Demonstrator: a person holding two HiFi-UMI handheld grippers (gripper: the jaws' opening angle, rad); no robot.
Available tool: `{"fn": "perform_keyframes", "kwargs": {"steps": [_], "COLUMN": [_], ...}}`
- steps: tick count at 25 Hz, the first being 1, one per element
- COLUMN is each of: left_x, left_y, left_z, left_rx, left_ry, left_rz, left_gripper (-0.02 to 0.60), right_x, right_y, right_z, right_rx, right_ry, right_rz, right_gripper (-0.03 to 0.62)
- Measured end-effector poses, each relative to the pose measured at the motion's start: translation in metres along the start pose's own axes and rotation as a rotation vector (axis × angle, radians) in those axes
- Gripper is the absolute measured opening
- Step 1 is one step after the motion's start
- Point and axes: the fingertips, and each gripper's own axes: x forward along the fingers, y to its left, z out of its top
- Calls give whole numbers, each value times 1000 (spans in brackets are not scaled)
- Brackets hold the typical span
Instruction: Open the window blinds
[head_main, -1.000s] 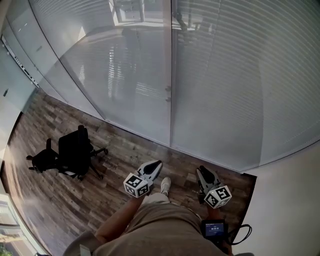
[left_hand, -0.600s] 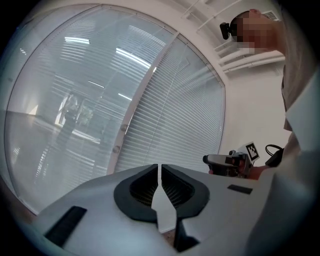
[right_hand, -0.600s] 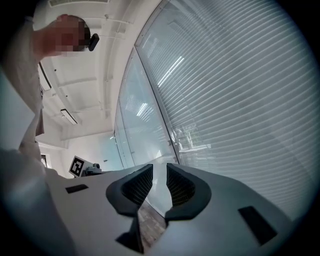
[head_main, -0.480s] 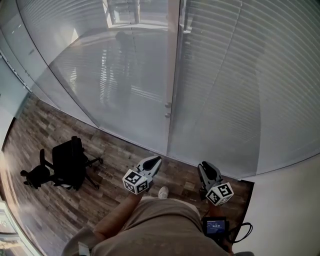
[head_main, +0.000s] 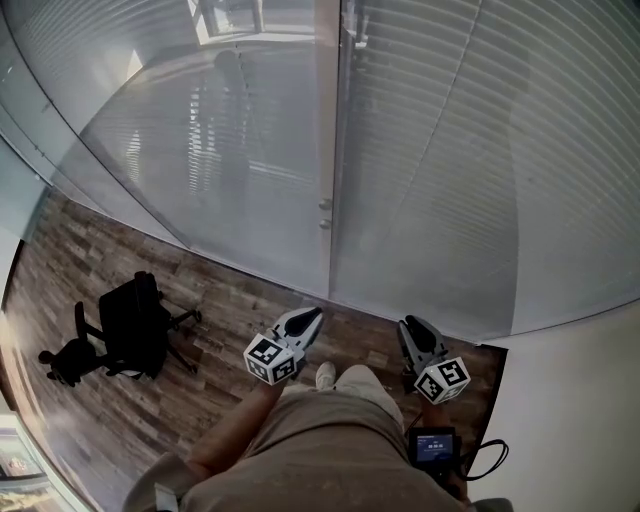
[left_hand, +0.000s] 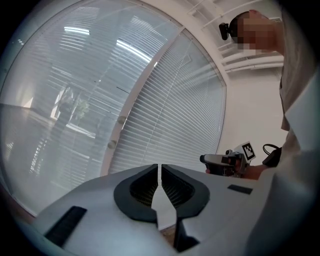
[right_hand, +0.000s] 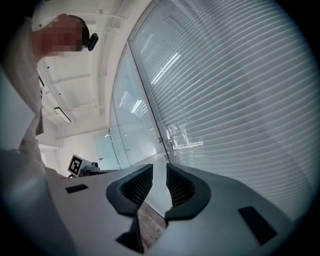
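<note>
White slatted blinds (head_main: 450, 150) hang shut behind a glass wall, also seen in the left gripper view (left_hand: 170, 125) and the right gripper view (right_hand: 240, 100). A vertical frame post carries two small round knobs (head_main: 325, 205). My left gripper (head_main: 312, 314) is held low in front of the glass with its jaws shut on nothing (left_hand: 159, 167). My right gripper (head_main: 410, 324) is beside it at the same height, its jaws a narrow gap apart and empty (right_hand: 159, 167). Neither touches the glass or the blinds. I see no cord or wand.
Two black office chairs (head_main: 135, 315) stand on the wood floor (head_main: 230, 300) at the left. A white wall (head_main: 580, 400) meets the glass at the right. A small screen device (head_main: 433, 447) hangs at the person's waist.
The person and both grippers have moved closer to the glass wall. The frame post and knobs sit lower and nearer in view. The jaws look unchanged.
</note>
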Motion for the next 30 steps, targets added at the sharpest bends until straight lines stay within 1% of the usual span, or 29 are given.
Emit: {"fn": "perform_keyframes", "kwargs": {"steps": [3,6,11,14,17,22,27,30], "left_x": [4,8,13,20,29,51,66,69], "left_y": [2,2,-2,-5,-19,-47,-59,-68], "left_z": [-4,-5,-6,-8,-6,-6,-17,-23], "left_rx": [-2,-9,-23,-29,-40,-31,-24,-16], "left_ry": [5,1,-10,-3,0,8,16,6], "left_rz": [5,24,69,101,127,152,183,206], "left_gripper": [15,15,15,15,15,15,23,38], "right_x": [0,1,1,-5,-19,-40,-55,-66], "right_y": [-5,-10,-21,-29,-44,-69,-82,-92], "right_z": [-2,-3,3,2,7,20,10,7], "right_rx": [12,12,18,26,40,54,54,63], "right_ry": [-2,5,11,24,41,30,57,56], "right_rz": [1,20,56,75,80,91,116,118], "right_gripper": [75,75,75,75,75,75,75,75]}}
